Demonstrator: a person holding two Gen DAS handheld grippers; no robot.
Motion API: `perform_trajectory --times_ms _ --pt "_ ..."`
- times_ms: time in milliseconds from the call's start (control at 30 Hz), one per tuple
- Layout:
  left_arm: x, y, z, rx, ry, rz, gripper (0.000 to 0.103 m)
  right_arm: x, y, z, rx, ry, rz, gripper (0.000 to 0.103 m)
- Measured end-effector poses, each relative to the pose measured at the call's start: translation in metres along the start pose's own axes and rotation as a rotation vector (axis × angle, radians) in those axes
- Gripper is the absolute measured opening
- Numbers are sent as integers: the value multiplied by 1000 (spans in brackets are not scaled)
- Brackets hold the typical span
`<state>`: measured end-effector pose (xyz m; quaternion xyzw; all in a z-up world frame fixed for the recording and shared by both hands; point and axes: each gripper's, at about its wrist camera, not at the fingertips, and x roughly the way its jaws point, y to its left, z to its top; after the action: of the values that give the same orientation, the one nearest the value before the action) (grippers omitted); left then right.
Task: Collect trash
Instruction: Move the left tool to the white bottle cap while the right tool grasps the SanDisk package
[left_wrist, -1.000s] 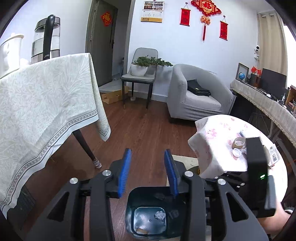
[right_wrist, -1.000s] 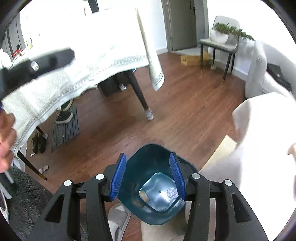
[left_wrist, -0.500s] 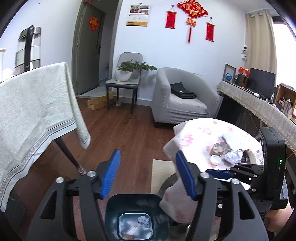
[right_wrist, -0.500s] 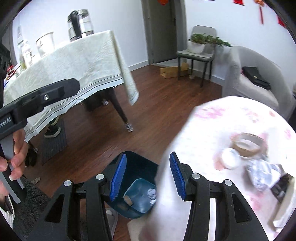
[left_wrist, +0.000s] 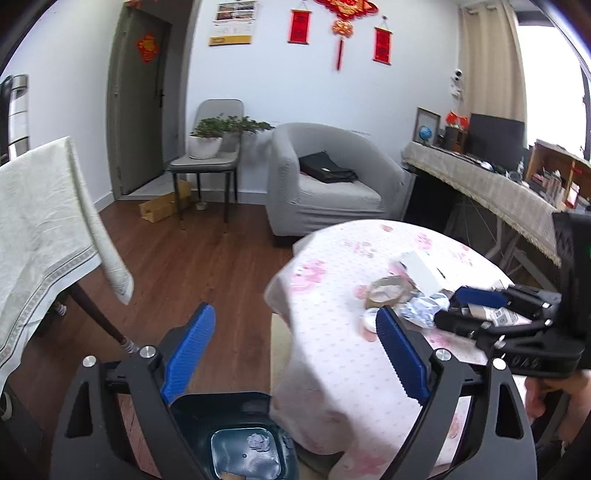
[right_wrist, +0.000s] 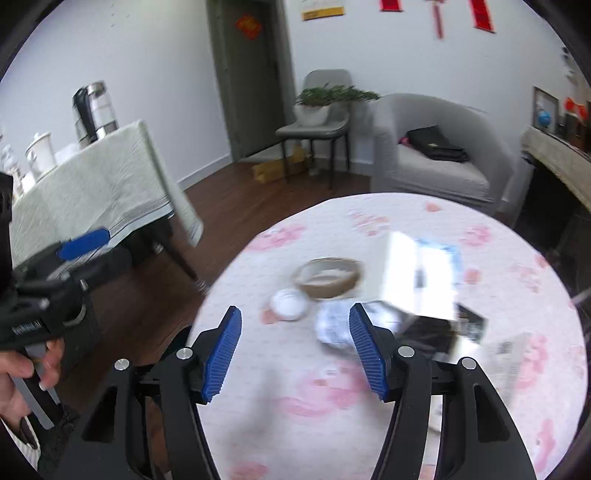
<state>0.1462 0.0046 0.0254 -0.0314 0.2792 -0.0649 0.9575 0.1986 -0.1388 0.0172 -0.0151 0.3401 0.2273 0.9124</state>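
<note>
both the left gripper (left_wrist: 295, 354) and right gripper (right_wrist: 295, 350) have just been opening, nothing between them, crumpled wrapper (right_wrist: 334, 326) mid-frame on the floral table (right_wrist: 369, 424).

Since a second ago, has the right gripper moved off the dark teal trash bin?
Yes. The right gripper has swung from over the bin to above the round floral-cloth table, toward the crumpled foil wad. Its jaws have just been opening, nothing between them.

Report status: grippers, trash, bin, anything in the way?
Left hand-held gripper and right hand-held gripper: jaws just opening, empty. Crumpled wrapper on round table, ahead of right. Bin below left. Nothing blocking.
</note>
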Motion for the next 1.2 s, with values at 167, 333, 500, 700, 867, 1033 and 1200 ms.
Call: perform_trajectory --times_ms 167,333,500,700,867,1033,1200 --pt "21 -27 -5 67 35 -41 91 -18 -30 -5 45 -28 -25 68" --pt "52 -51 -15 136 93 -70 87 -31 -60 -12 108 -48 -49 69" --pt "76 -64 -18 164 137 -79 83 -40 -88 -17 163 -59 -59 69" --pt "100 -74 -18 201 178 -77 74 -47 -115 -23 233 -62 -51 69" --pt "116 -75 -20 210 214 -61 68 -50 -122 -28 244 -56 -53 69" --pt "122 -83 -21 238 220 -65 62 -53 -134 -34 269 -54 -65 69" --pt "127 -88 -21 238 230 -57 50 -54 -141 -39 285 -44 -56 69"
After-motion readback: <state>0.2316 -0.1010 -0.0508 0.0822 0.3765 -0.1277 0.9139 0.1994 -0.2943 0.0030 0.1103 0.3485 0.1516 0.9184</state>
